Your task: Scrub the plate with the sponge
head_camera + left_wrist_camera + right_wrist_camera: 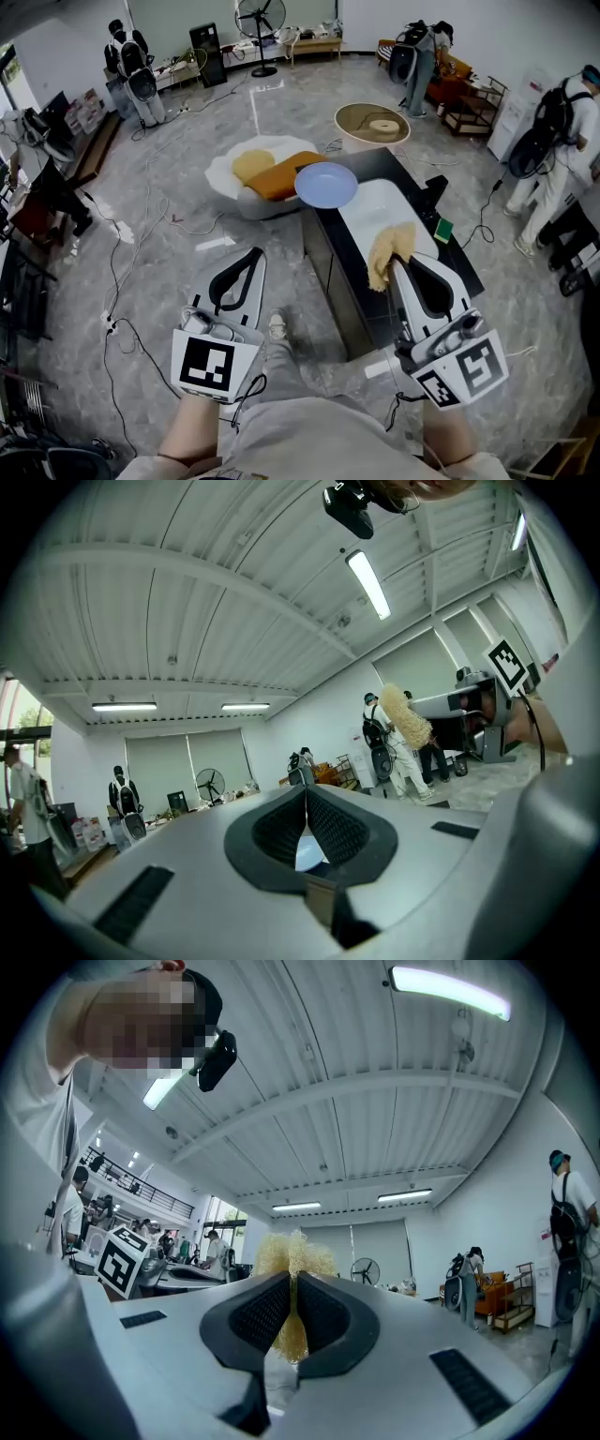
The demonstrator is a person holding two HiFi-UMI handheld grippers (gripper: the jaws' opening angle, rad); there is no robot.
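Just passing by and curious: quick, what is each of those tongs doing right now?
left tongs: closed, holding nothing.
right tongs: closed on the sponge.

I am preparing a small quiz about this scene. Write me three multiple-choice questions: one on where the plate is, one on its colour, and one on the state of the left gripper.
1. Where is the plate?
A. On the floor
B. At the far end of the table
C. On a chair

2. What colour is the plate?
A. Light blue
B. Red
C. Black

3. How do the jaws of the left gripper stand?
A. Wide apart
B. Shut on the plate
C. Together, with nothing between them

Answers:
1. B: the head view shows the plate at the table's far end.
2. A: its whole face is pale blue.
3. C: in the left gripper view the two pads meet and hold nothing.
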